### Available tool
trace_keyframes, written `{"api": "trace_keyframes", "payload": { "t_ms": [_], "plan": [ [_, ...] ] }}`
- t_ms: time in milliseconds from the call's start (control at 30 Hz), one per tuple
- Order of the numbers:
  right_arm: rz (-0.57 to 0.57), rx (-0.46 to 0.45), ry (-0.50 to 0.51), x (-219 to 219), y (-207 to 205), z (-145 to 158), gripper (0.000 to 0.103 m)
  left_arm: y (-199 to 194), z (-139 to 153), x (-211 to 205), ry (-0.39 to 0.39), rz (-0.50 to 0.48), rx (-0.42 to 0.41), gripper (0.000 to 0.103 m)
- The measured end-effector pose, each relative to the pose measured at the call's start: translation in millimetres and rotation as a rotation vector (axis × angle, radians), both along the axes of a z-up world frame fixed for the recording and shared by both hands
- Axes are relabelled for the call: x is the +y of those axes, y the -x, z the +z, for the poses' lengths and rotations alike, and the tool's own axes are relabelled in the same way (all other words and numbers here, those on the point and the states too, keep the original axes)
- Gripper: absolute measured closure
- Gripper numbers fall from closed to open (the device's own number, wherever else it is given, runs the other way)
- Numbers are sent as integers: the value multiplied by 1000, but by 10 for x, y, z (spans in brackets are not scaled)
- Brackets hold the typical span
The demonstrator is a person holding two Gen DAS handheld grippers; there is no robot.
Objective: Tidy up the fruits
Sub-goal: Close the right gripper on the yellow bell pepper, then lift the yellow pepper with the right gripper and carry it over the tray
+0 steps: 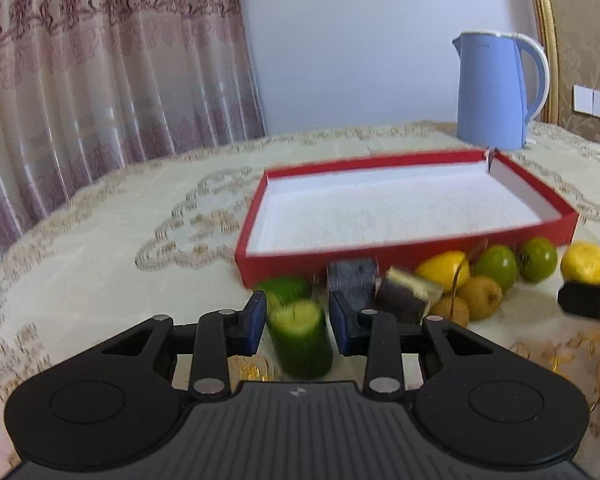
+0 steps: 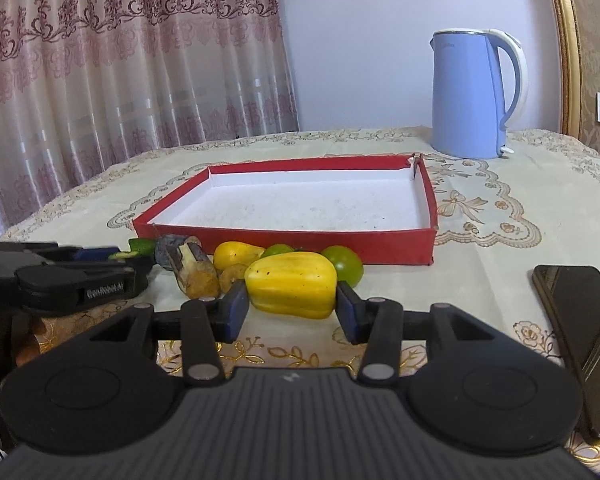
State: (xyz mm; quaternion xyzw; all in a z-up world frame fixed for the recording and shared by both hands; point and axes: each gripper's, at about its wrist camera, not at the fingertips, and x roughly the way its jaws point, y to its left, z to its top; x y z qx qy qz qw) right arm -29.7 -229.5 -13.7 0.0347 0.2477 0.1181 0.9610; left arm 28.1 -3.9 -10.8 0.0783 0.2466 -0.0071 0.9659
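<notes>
- Left gripper — pads clamped on a short green cucumber piece, held upright.
- Right gripper — pads pinching a yellow fruit from both sides.
- Red tray with white floor lies at 12 o'clock of both grippers, on the table.
- Remaining fruits — lemons, green fruits, brown fruits — cluster along the tray's near wall.
- Blue kettle stands at 1 o'clock, beyond the tray.

Bright, soft daylight through curtain; left view motion-blurred, right view sharp; fisheye bends edges, corners vignetted.
</notes>
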Motion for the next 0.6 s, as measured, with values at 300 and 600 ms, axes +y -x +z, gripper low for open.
{"api": "trace_keyframes", "payload": {
  "t_ms": [300,600],
  "plan": [
    [1,3,-33,-80,-11,-13,59,-326,234,-148,-37,-2,-47,69],
    [-9,6,-59,-168,-23,-26,59,-908,314,-433,-135,0,-56,69]
  ]
}}
